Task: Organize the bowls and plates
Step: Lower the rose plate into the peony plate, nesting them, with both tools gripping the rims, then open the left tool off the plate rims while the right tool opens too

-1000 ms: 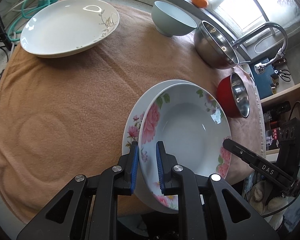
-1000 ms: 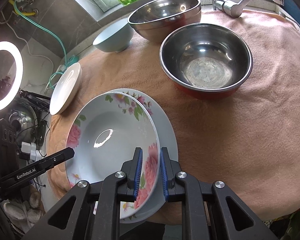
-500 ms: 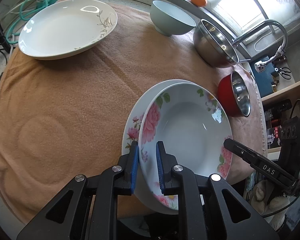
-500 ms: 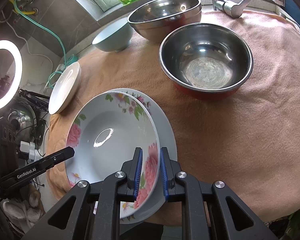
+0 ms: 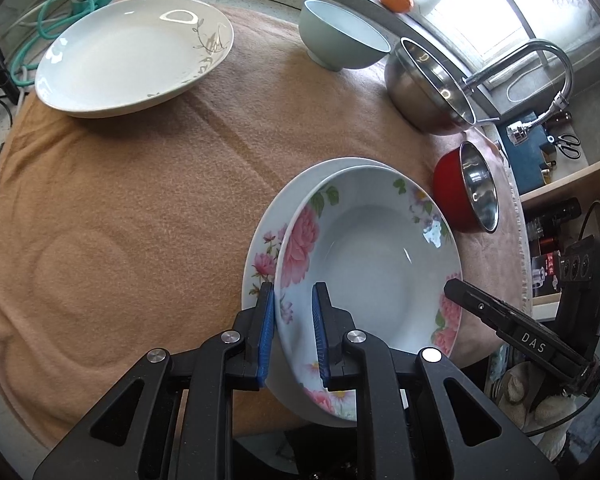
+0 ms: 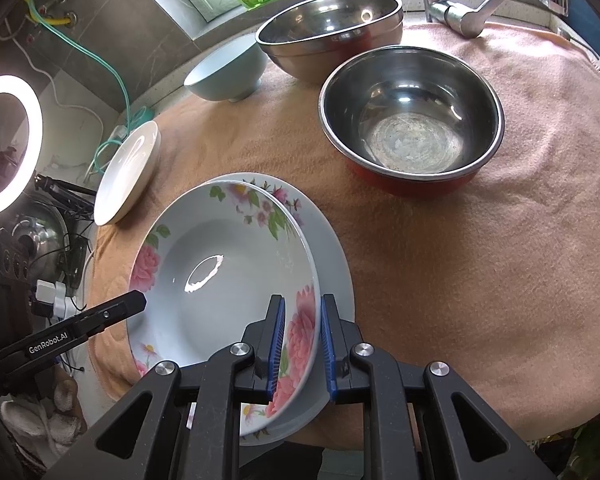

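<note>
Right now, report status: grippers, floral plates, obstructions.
Left gripper and right gripper each straddle upper floral plate rim, opposite sides. It sits atop lower floral plate. Nothing obstructing.

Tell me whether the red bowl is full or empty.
Empty: the red bowl shows its bare steel bottom, nothing inside.

The left gripper is held low and level, its blue-padded fingers closed to a narrow gap onto a plate rim. The right gripper is held likewise, fingers clamped on the opposite rim, pointing forward.
</note>
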`<state>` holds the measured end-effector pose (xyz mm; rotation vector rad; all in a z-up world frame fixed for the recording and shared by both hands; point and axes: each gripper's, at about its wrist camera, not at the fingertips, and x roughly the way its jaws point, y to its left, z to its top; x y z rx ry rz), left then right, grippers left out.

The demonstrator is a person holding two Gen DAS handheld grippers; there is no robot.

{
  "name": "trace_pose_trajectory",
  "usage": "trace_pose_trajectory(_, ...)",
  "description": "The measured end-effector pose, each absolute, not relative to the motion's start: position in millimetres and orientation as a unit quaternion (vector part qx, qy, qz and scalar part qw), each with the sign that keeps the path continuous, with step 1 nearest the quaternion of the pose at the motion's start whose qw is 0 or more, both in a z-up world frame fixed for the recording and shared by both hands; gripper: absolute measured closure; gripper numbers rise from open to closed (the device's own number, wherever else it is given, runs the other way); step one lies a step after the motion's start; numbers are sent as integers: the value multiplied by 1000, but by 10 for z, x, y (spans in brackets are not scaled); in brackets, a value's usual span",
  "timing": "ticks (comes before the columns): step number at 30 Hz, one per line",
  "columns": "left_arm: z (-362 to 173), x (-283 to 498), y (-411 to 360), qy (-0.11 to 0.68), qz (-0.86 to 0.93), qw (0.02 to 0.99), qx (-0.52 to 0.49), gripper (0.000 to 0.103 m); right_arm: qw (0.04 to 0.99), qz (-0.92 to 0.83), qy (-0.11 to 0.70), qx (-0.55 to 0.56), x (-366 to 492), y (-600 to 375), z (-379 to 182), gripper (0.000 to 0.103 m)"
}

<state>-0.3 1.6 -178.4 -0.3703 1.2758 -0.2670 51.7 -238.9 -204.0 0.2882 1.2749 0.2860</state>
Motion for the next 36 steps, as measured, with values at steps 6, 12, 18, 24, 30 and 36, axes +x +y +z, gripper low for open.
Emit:
trace_pose_trajectory(6,-1787,-6,20,590,-124,779,-172,88,785,129,592,130,510,-2385,-2030,85)
trace_pose_trajectory(12,-1778,-17,37,589,-123,780,-173,88,787,127,590,132,499,-2397,-2015,83)
trace_pose_trajectory(18,-1750,-30,68,585,-121,782,-175,88,791,124,585,131,499,-2416,-1990,82)
trace_pose_trajectory(24,-1718,-44,114,582,-118,785,-179,88,796,118,579,134,490,-2449,-1946,81)
trace_pose_trajectory(30,-1684,-56,157,578,-117,786,-184,88,801,116,572,136,492,-2455,-1888,81)
trace_pose_trajectory(36,-1649,-75,249,573,-111,789,-192,88,806,127,563,131,500,-2351,-1811,81)
